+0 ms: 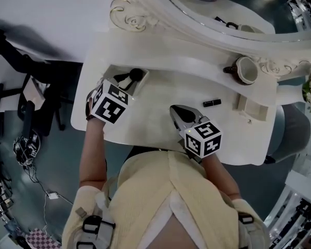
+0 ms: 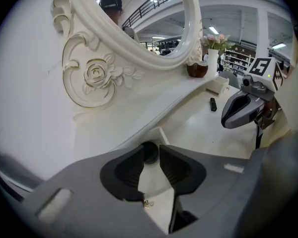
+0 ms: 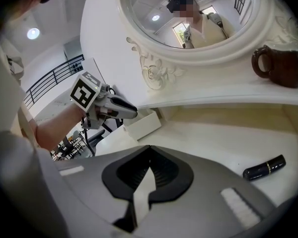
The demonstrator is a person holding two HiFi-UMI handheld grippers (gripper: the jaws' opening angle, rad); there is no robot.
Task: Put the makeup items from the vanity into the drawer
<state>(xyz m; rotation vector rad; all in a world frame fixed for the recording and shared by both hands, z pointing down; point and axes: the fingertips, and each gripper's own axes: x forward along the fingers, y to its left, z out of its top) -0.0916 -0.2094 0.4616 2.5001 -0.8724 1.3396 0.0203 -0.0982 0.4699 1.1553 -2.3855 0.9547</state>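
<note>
The right gripper (image 3: pixel 149 165) hangs over the front of the bench (image 1: pixel 155 95), jaws together and empty. The left gripper (image 2: pixel 151 151) is partly open over the open drawer (image 1: pixel 110 70), gripping nothing. A black brush (image 1: pixel 135 75) lies in the drawer at its tips. Farther back, a black tube (image 1: pixel 212 102) lies on the bench, with a mug (image 1: pixel 246 69) behind it.

Everything is lit bright and even from overhead. Round ceiling lamps (image 3: pixel 33 33) are caught in the right gripper view and again in the mirror (image 3: pixel 139 14). The white vanity top (image 1: pixel 160 95) is nearly washed out, and only soft shadows are thrown on it. Both gripper views are bent hard by the fisheye and blacked out at the corners. The near foreground is rendered soft.
</note>
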